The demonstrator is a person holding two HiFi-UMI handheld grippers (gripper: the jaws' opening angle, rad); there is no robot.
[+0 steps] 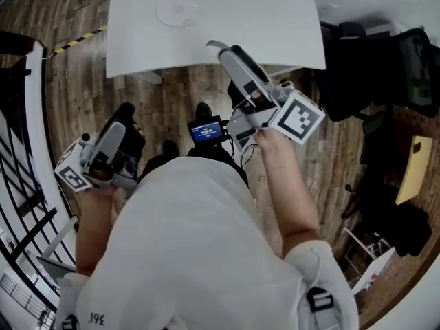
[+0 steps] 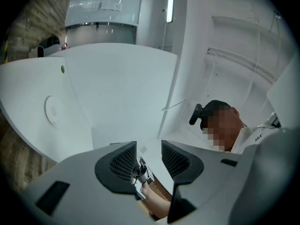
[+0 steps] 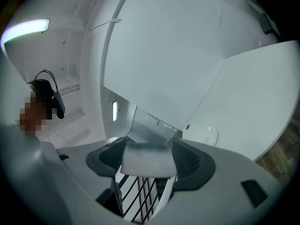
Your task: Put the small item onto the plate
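The plate (image 1: 177, 10) is a pale round dish on the white table (image 1: 275, 26), far from me. It also shows small in the left gripper view (image 2: 51, 110) and the right gripper view (image 3: 206, 136). My right gripper (image 1: 218, 49) is raised just short of the table's near edge, shut on a small white, grey-edged item (image 3: 146, 159) that fills the gap between its jaws. That item (image 1: 213, 45) peeks out at the gripper's tip. My left gripper (image 1: 126, 119) hangs low at the left, away from the table. In its own view the left gripper (image 2: 149, 159) is open with nothing held.
The floor (image 1: 75, 81) is wood planks with a yellow-black tape strip (image 1: 79, 40). Black chairs (image 1: 385, 67) stand to the right of the table, and a white railing (image 1: 20, 205) runs along the left. A small lit screen (image 1: 206, 130) sits at my chest.
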